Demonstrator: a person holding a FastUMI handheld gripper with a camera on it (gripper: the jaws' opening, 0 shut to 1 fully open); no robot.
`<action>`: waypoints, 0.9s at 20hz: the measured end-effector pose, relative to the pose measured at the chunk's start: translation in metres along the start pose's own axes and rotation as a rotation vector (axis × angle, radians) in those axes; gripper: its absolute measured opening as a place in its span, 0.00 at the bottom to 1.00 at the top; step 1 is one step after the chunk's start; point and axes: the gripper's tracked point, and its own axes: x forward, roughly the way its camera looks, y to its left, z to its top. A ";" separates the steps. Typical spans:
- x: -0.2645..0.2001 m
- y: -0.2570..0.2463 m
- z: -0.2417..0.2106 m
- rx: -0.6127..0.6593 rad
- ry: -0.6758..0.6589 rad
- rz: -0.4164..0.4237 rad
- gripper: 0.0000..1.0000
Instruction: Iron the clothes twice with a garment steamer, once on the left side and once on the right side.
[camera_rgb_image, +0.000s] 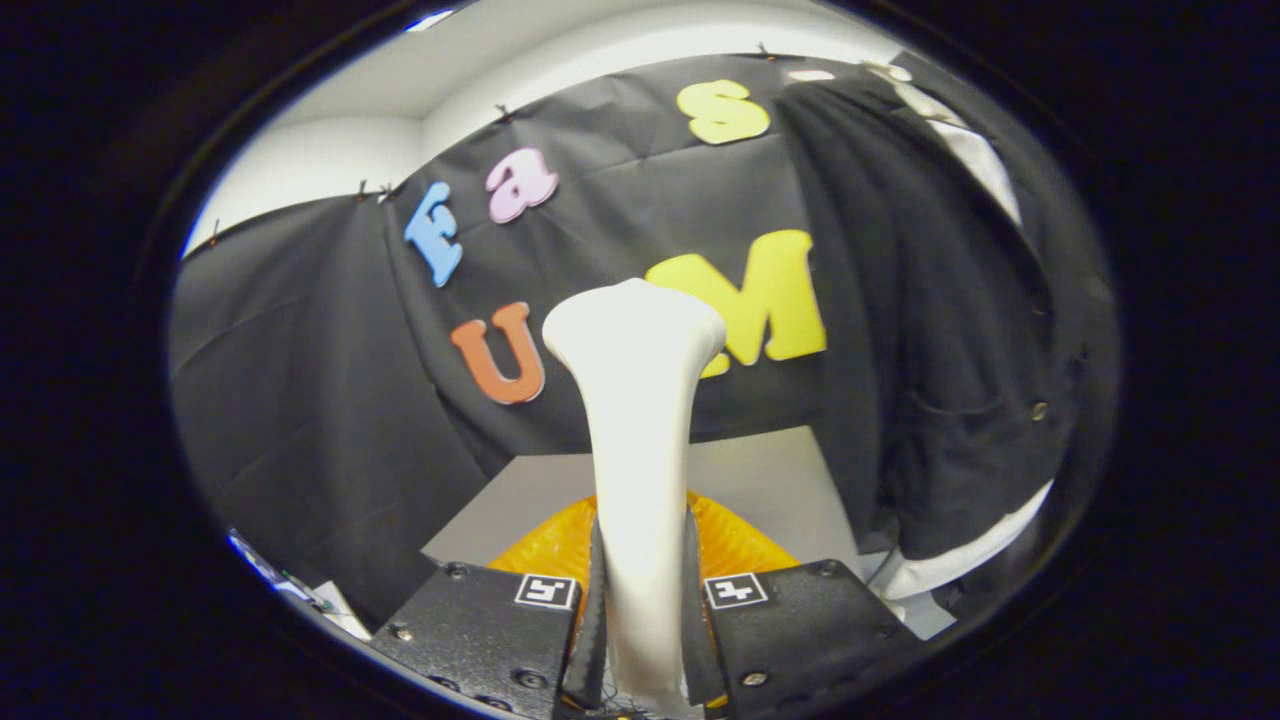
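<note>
the gripper (640, 610) is clamped on the white garment steamer (636, 430), both fingers pressing its handle, head upright. the dark garment (940, 320) hangs off to the right — apart from the head. below, an orange basket (735, 545) on a grey table (770, 480).

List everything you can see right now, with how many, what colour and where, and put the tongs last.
steamer: one, white, upright between the fingers, its wide head up in front of the booth wall
garment: one, black with buttons and a white lining, hanging to the right, beyond the fingers
orange thing: one, orange, ribbed, low behind the steamer; what it is, I cannot tell
table: one, pale grey, behind the orange thing
tongs: one, both fingers pressed on the steamer's handle
</note>
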 end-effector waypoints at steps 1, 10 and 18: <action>-0.013 -0.018 0.006 0.016 -0.024 -0.028 0.34; -0.104 -0.119 0.115 0.020 -0.362 -0.110 0.33; -0.114 -0.146 0.204 -0.067 -0.559 -0.085 0.33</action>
